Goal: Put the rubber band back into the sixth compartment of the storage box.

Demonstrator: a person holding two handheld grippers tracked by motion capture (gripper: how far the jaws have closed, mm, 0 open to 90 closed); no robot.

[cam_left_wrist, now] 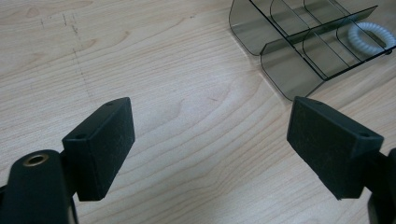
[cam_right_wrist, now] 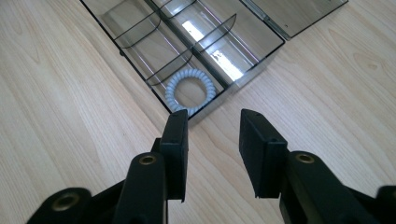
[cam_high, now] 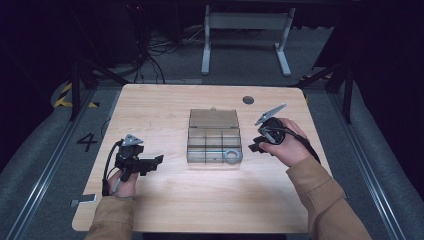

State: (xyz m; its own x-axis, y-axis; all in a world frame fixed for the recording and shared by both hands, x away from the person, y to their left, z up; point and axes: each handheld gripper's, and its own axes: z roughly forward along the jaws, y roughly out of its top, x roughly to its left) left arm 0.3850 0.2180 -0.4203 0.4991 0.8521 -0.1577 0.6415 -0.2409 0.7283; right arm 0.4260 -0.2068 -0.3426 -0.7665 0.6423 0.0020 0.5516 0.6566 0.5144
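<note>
The right gripper view shows the white coiled ring (cam_right_wrist: 190, 91) lying in a corner compartment of the smoky clear box (cam_right_wrist: 140, 70), just above the right gripper (cam_right_wrist: 212, 122), whose jaws stand parted and empty. From the high view, that hand hovers at the box's right edge. The left gripper (cam_left_wrist: 210, 135), jaws wide and empty, rests lower left over bare table (cam_left_wrist: 177, 70).

The clear organiser box (cam_left_wrist: 299, 42) is cut off by the top edge in both gripper views, the white coiled hair tie (cam_left_wrist: 371, 35) is clipped at the left gripper view's right edge.
</note>
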